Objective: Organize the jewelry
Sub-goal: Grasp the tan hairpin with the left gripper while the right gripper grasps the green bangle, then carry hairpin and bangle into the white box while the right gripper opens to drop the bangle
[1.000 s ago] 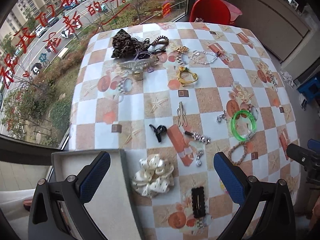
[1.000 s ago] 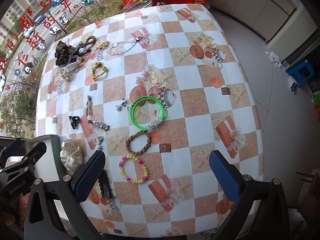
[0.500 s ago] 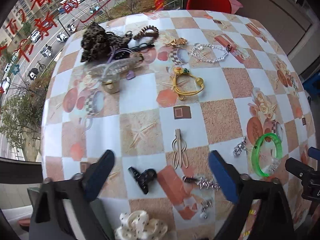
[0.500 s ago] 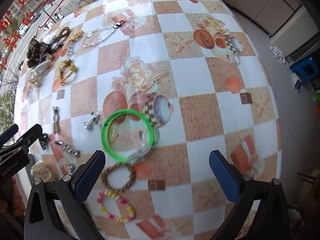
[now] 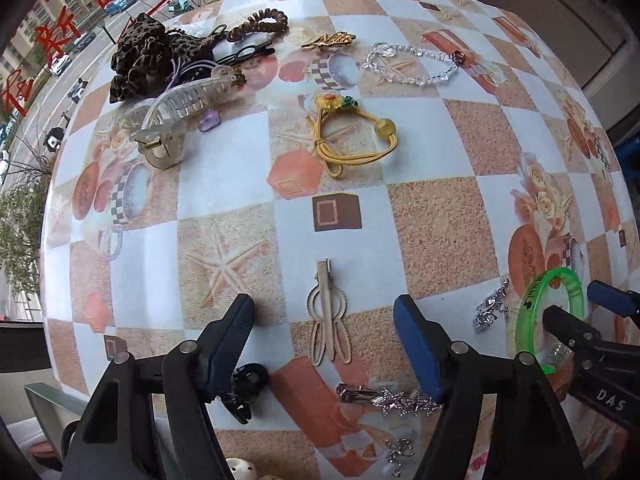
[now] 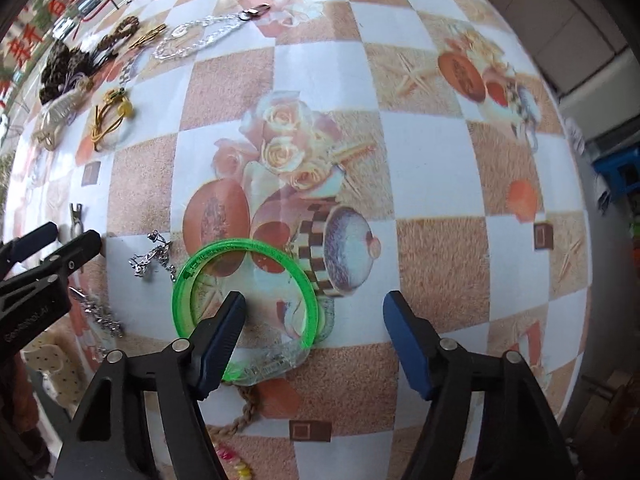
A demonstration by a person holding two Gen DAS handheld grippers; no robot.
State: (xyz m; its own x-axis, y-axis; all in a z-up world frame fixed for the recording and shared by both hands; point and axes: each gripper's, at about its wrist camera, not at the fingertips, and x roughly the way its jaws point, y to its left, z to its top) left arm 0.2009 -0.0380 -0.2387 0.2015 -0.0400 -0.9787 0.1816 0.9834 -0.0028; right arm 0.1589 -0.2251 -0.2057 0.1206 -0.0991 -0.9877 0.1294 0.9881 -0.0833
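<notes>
Jaws of both grippers closing, nothing gripped yet; right finger (image 6: pixel 218 334) hides part of green bangle (image 6: pixel 244 276).

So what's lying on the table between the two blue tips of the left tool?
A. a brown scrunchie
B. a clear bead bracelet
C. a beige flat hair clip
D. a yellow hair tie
C: in the left view the beige hair clip lies flat on the table between the closing fingertips of the left tool; the others lie further off.

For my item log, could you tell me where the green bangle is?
In the right wrist view, the green bangle lies low and left of centre, just right of a silver charm.
</notes>
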